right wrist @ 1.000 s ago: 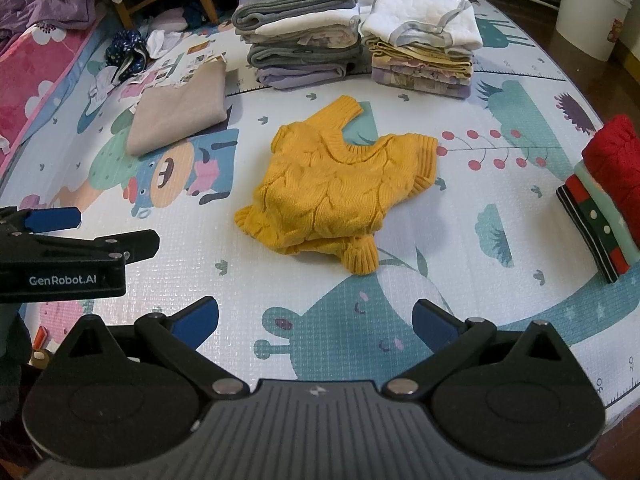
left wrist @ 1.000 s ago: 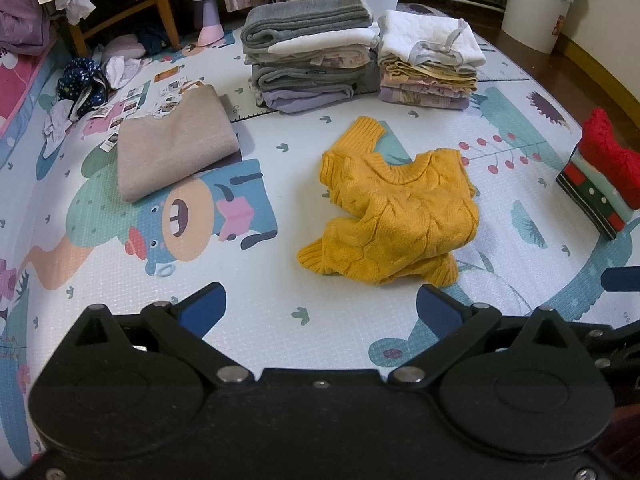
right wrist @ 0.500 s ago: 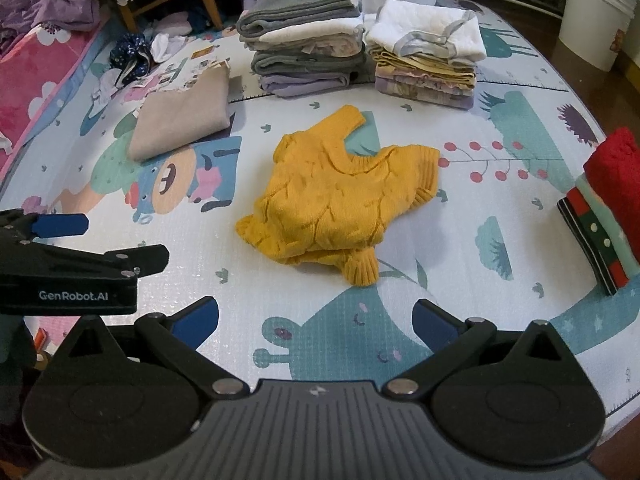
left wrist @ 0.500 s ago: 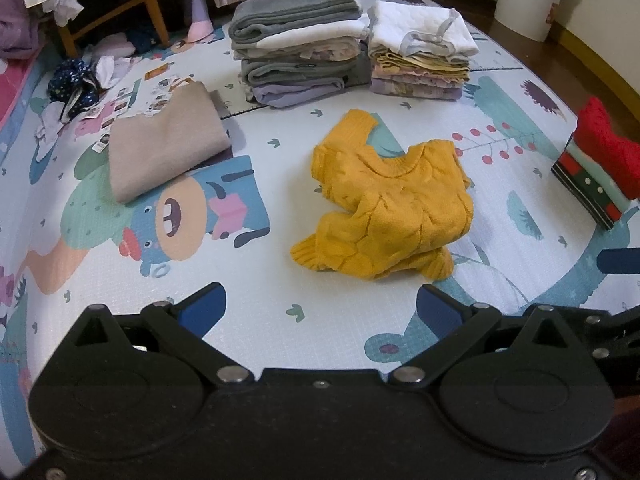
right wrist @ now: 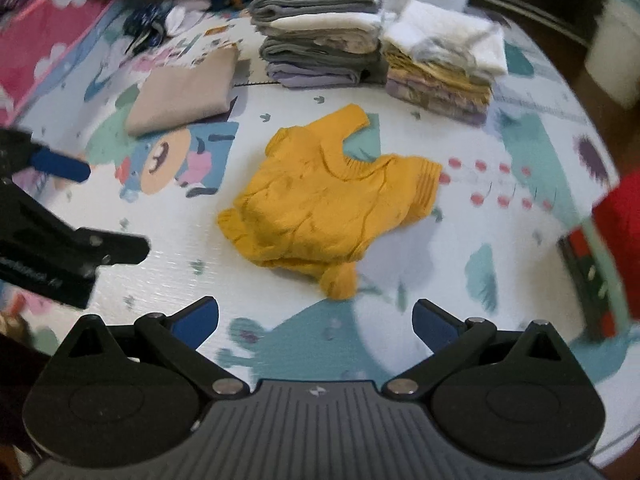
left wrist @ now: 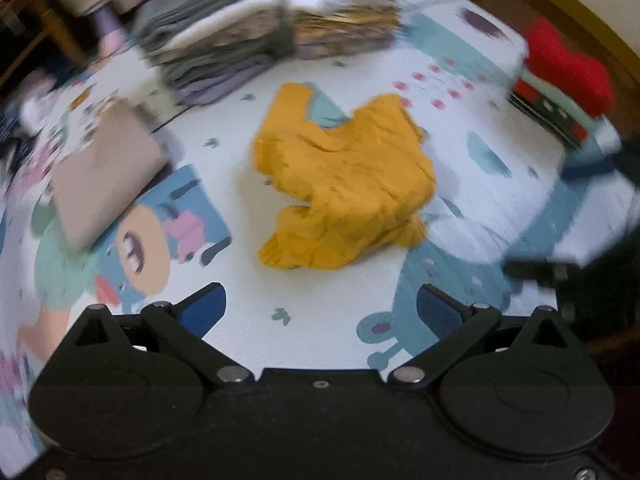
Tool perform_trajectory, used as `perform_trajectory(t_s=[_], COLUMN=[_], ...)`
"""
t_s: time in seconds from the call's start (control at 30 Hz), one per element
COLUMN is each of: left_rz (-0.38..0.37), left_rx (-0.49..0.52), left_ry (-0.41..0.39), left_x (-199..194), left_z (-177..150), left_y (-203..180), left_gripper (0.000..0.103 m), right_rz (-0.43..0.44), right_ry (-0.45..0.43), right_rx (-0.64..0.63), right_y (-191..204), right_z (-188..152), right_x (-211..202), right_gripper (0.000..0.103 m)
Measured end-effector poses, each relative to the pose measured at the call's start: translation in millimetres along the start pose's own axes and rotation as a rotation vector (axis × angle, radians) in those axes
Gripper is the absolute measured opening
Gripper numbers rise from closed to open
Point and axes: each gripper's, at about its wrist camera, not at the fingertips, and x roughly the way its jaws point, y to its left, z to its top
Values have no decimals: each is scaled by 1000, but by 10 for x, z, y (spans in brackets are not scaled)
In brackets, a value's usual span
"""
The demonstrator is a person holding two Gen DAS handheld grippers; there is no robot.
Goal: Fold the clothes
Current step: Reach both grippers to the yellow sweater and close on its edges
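Step in hand, as judged: approach to the next garment, no grasp made yet. One yellow knit sweater lies crumpled, unfolded, mid-mat on the play mat, just ahead of both tools. The left gripper is seen with jaws spread wide, nothing between them. The right gripper is likewise released, empty, held above the mat near the sweater's lower edge. Both views are motion-blurred, so fine detail is lost.

Next move, as judged: the sweater needs to be spread flat first; a sleeve cuff or hem edge is to be pinched by each tool and pulled apart. Thick knit, so a deep bite is called for.

Counts: one unfolded sweater; one folded beige garment lying alone at the left; two stacks of folded clothes at the far side, a grey-topped stack and a white-topped stack, side by side; one red-topped folded pile at the right edge. Item count within stacks cannot be told.
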Motion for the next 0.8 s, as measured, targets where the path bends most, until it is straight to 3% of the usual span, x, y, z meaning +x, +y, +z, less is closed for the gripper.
perform_trajectory(t_s=[0.1, 0.23, 0.33, 0.43, 0.6, 0.8], left_rz=[27, 7, 2, -7, -29, -77], left_rx=[119, 237, 254, 303, 392, 428], left_ry=[-28, -29, 25, 44, 31, -54], left_x=[53, 204, 406, 589, 807, 1188], left_z=[68, 210, 412, 620, 835, 1109], left_y=[-3, 124, 246, 270, 288, 448], left_gripper=[103, 103, 103, 103, 103, 102], right_rz=[44, 99, 46, 15, 72, 102], right_ry=[5, -12, -10, 12, 61, 98], right_rx=[16, 20, -68, -73, -40, -125], right_y=[-154, -328, -387, -510, -732, -930], right_z=[129, 272, 389, 563, 857, 952], right_x=[18, 44, 172, 382, 702, 1125], right_gripper=[103, 103, 103, 103, 103, 102])
